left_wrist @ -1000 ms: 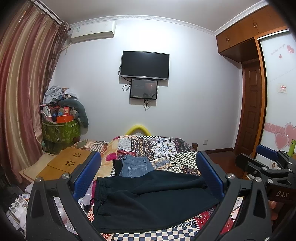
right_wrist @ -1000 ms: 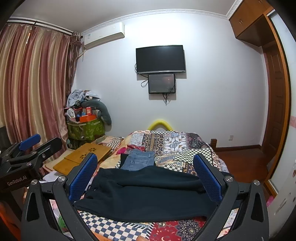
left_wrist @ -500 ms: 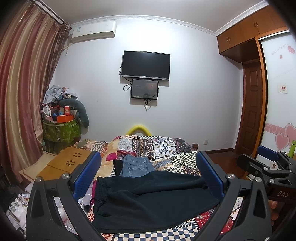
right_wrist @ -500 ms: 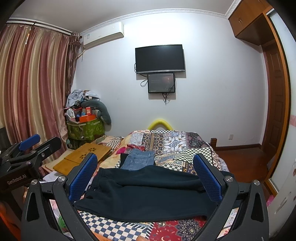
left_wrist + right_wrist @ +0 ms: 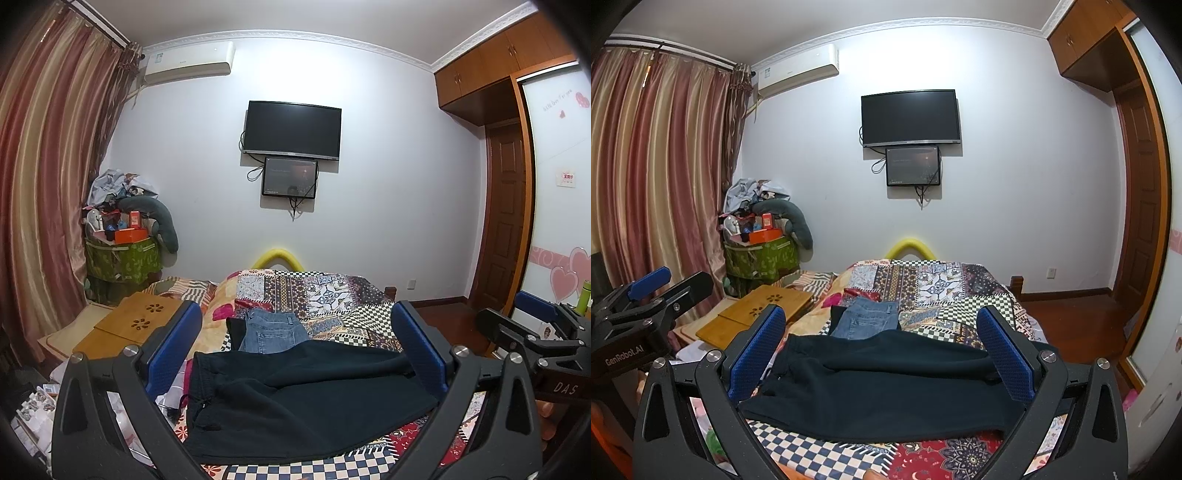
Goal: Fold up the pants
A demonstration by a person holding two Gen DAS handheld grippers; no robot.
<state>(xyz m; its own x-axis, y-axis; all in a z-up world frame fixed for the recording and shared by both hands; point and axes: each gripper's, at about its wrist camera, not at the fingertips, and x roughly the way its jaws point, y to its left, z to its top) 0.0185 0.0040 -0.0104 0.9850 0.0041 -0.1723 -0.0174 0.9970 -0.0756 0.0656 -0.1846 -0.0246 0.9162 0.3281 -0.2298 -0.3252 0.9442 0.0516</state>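
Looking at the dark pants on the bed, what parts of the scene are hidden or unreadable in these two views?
- Dark pants: leg cuffs hidden behind the left gripper's right finger, left wrist view.
- Jeans: near end covered by the pants, right wrist view.
- Small wall screen: text too small, both views.

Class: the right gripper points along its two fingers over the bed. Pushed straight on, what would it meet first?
Nothing nearby. The right gripper is open and aims level, above the dark pants and the jeans. Its line probably ends at the far white wall, though depth is hard to judge.
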